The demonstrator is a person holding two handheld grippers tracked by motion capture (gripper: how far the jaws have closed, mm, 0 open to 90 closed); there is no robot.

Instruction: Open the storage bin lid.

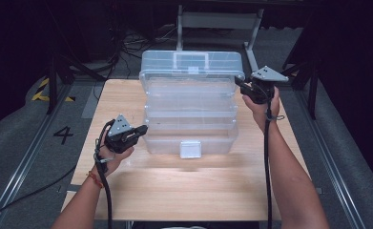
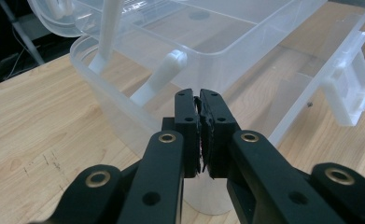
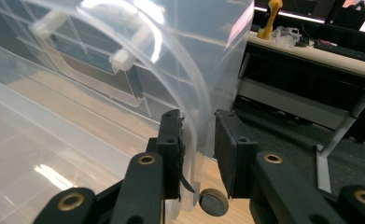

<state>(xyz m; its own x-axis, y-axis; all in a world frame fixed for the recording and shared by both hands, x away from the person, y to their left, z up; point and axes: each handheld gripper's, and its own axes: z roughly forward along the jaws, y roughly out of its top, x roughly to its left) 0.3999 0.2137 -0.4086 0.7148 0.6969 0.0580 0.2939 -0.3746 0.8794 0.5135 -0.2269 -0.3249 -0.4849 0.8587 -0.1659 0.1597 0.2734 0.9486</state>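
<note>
Two tongs work at one clear plastic organizer box (image 1: 190, 114) that stands opened out in stepped tiers on the middle of the wooden tabletop (image 1: 189, 191). Nearest, the left tongs (image 1: 142, 130) sit just beside the box's lower left corner; in the left gripper view (image 2: 200, 119) their jaws are pressed together with nothing between them, tips close to the bottom tray's rim. A white latch (image 1: 190, 149) hangs on the front wall. Farther back, the right tongs (image 1: 240, 82) reach the raised lid's right edge; in the right gripper view (image 3: 196, 140) the curved clear edge runs between the jaws, a gap showing beside it, so the jaws stand apart.
</note>
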